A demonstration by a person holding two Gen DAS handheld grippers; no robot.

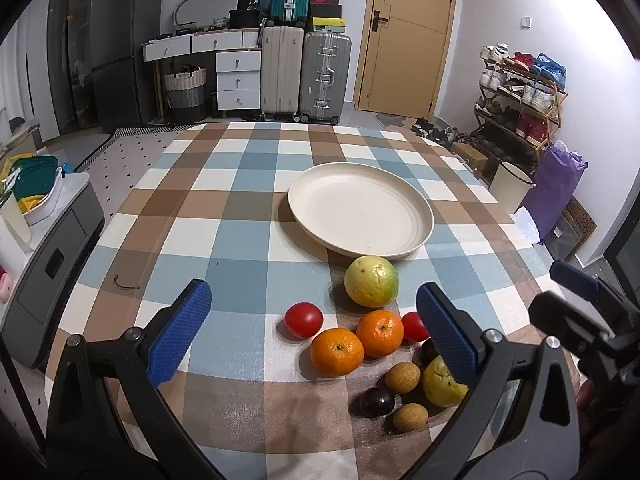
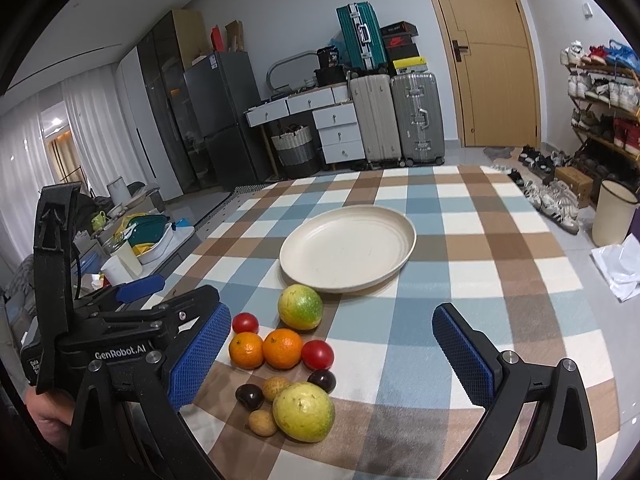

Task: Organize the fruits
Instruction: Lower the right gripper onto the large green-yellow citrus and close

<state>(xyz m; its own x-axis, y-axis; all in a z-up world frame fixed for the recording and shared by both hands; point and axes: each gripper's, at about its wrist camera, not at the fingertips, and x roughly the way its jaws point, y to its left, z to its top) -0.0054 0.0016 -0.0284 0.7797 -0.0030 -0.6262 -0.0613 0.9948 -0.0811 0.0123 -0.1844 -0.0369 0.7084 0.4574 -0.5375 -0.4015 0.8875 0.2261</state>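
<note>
- Fruit pile: a loose cluster on the checked tablecloth (image 2: 500,280), all on the near side of the plate (image 2: 348,254); none lies on the plate.
- Guava, greenish-yellow (image 2: 300,306): nearest the plate, just short of its near rim.
- Oranges, two (image 2: 283,348) (image 2: 246,350): side by side and touching, just nearer than that guava.
- Tomatoes, two: one (image 2: 245,323) beside the left orange on its plate side, one (image 2: 317,354) just right of the right orange.
- Dark plums, two (image 2: 322,381) (image 2: 249,396): further from the plate than the oranges, on either side of a small tan fruit.
- Small tan fruits, two (image 2: 276,388) (image 2: 262,423): at the end of the pile far from the plate.
- Second guava, yellow (image 2: 304,411): furthest from the plate, touching the tan fruits.
- Plate: cream, round, shallow, bare inside, near the middle of the cloth.
- Left gripper (image 1: 314,332): blue pads spread wide, holding nothing, above the pile's near-left side.
- Right gripper (image 2: 332,354): blue pads spread wide, holding nothing, framing the pile.
- Beyond the plate: suitcases (image 2: 394,118), a white drawer unit (image 2: 340,132), a wooden door (image 2: 490,60).
</note>
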